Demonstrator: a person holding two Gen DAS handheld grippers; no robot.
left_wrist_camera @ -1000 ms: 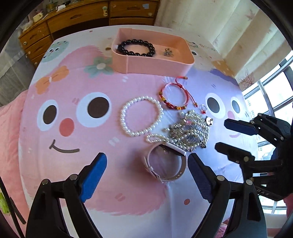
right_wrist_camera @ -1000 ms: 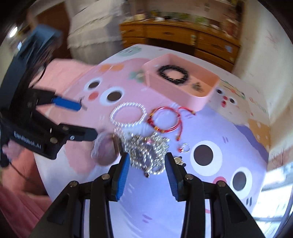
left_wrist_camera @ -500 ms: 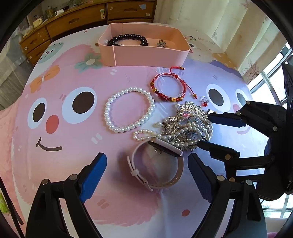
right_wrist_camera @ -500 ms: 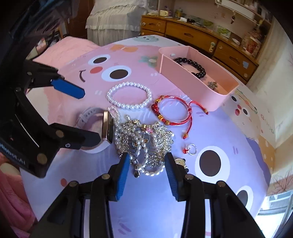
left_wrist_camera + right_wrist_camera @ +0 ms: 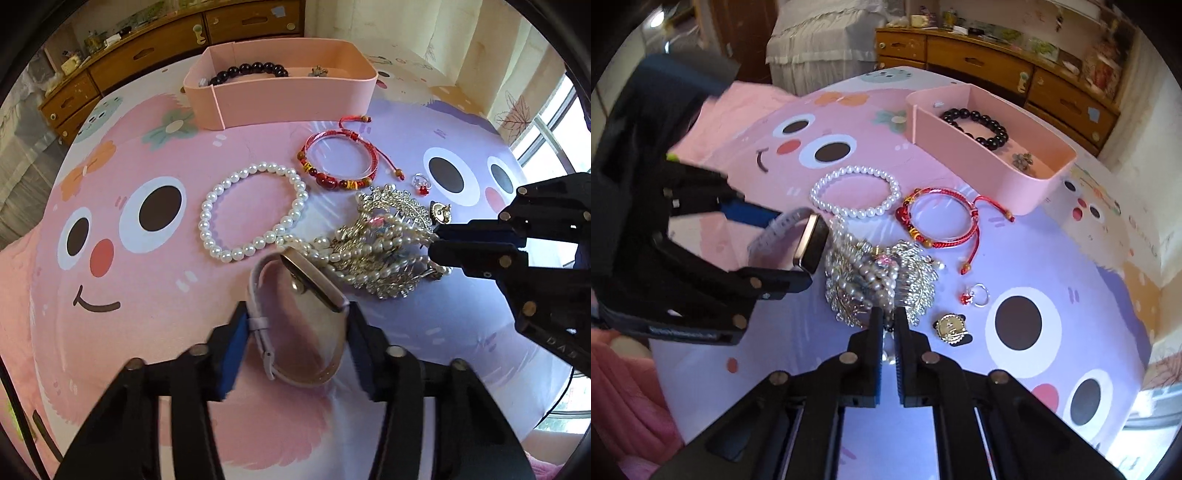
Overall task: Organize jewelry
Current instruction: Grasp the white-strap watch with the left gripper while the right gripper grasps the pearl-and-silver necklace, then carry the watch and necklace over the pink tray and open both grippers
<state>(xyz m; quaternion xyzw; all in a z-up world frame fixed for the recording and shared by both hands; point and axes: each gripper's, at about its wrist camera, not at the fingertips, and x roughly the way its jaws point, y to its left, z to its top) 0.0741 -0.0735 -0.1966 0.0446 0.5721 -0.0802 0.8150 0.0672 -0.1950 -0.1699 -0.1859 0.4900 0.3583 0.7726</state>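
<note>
My left gripper (image 5: 295,328) is shut on a pale pink watch (image 5: 301,317), its blue pads against the strap's two sides; the watch also shows in the right wrist view (image 5: 803,242). My right gripper (image 5: 889,325) is shut on the near edge of a tangled pile of pearl strands and a silver crown comb (image 5: 879,280), which also shows in the left wrist view (image 5: 376,247). A pearl bracelet (image 5: 255,210), a red cord bracelet (image 5: 341,162), a small ring (image 5: 421,182) and a gold charm (image 5: 951,328) lie on the mat. A pink box (image 5: 284,96) holds a black bead bracelet (image 5: 977,127).
The round table wears a pink and purple cartoon-face mat (image 5: 122,206). Wooden drawers (image 5: 147,51) stand behind the table. A bed with pink bedding (image 5: 746,99) is at the left in the right wrist view. A window (image 5: 554,125) is at the right.
My left gripper moved forward and closed on the watch. My right gripper moved in and closed on the edge of the pearl and crown pile.
</note>
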